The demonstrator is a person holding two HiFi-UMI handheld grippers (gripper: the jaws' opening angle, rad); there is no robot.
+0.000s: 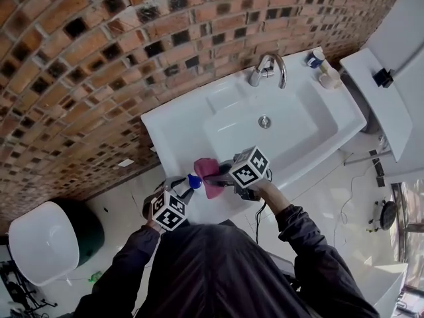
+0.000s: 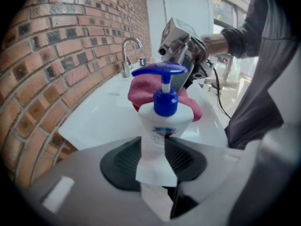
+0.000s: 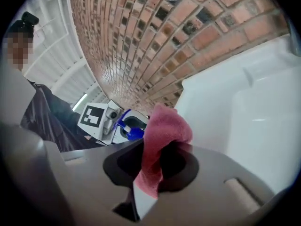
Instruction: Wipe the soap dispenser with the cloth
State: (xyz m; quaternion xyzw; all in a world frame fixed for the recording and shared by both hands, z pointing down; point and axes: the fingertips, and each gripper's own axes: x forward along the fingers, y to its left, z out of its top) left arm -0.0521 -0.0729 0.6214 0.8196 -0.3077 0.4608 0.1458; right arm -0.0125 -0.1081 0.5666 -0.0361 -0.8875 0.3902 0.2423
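Soap dispenser [image 2: 165, 122], label unreadable, pinched by left tool [image 2: 154, 158]; right tool [image 3: 151, 167] pinches cloth [image 3: 165, 126].

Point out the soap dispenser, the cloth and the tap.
soap dispenser [image 2: 164, 126], left gripper view, on its white body.
cloth [image 3: 164, 128], right gripper view, on its pink upper fold.
tap [image 1: 256, 76], head view, on its chrome base.

A white sink [image 1: 172, 121] stands against a brick wall [image 1: 86, 65]. A chrome tap [image 1: 268, 70] rises at its back edge, the drain [image 1: 264, 121] lies mid-basin, and small bottles [image 1: 323, 70] sit at its back right corner.
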